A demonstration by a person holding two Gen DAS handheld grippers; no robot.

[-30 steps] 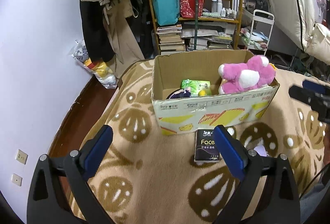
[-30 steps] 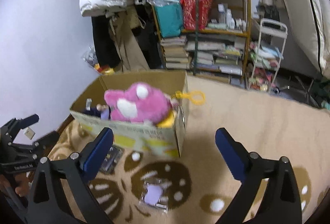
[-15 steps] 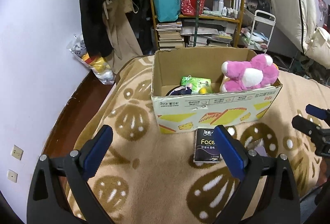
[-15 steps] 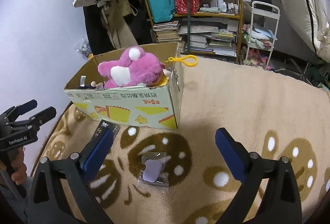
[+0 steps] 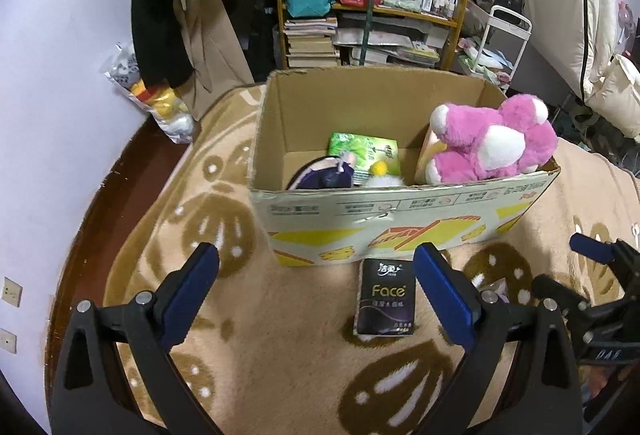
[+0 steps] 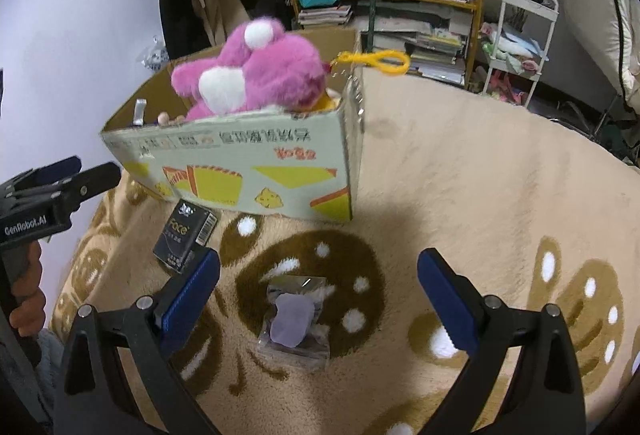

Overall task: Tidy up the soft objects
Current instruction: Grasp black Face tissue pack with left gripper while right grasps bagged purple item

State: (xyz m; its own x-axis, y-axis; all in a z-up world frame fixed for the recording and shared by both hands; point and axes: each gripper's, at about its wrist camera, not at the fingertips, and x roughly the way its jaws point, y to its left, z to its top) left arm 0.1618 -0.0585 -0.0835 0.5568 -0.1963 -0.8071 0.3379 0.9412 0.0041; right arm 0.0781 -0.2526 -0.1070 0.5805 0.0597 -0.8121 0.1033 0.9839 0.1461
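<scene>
The left gripper [image 5: 316,289] and right gripper [image 6: 318,293] both gape wide and hold nothing, having dropped closer to the blanket [image 6: 480,195] than a second ago. Between the right gripper's fingers lies a clear packet [image 6: 295,319]; a black tissue pack [image 5: 385,299] rests against the cardboard box [image 5: 400,219]. The pink plush toy [image 5: 490,141] sits in the box's right end, as before.

Both fisheye views are evenly and fairly brightly lit from overhead, with straight lines bowing strongly toward the black circular edges. The cardboard box [image 6: 256,171] throws a soft shadow onto the blanket [image 6: 500,195] at its right side. A small glare spot shines on the clear packet [image 6: 295,319], and focus stays fairly sharp, softening slightly toward the rims.
</scene>
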